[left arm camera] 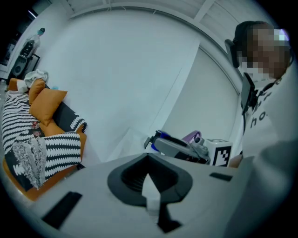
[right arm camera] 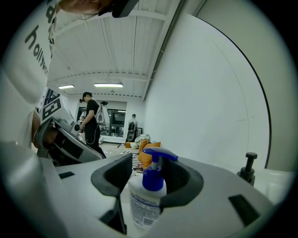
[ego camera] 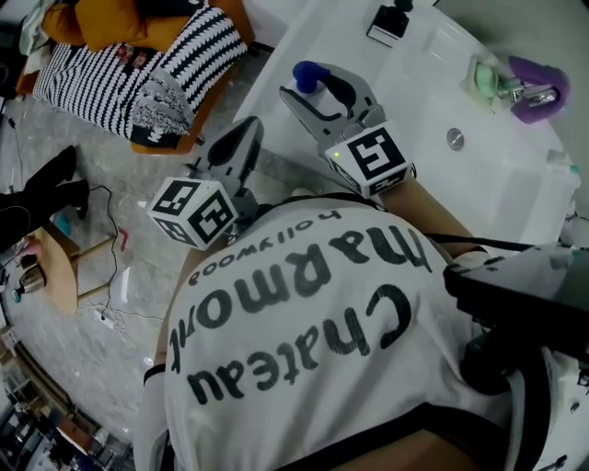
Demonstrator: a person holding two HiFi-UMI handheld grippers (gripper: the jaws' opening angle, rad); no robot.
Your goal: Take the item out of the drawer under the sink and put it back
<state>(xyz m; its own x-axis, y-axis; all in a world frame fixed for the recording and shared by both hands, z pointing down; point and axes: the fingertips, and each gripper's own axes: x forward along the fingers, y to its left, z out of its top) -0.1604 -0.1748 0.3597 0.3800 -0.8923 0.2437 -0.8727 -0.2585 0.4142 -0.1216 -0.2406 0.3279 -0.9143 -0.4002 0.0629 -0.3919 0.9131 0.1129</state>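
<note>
pump bottle [ego camera: 308,77] out, on sink counter [ego camera: 414,87] upper centre — right gripper [right arm camera: 149,175] jaws apart around it, left gripper [left arm camera: 149,162] closed, empty — return pending.

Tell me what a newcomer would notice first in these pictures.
First, the white pump bottle with its blue head, standing between the jaws of the right gripper at the edge of the white sink counter. Next, the person's white shirt with big black lettering, filling the bottom of the head view. Then the black-and-white striped cushions beside an orange cushion, upper left.
</note>
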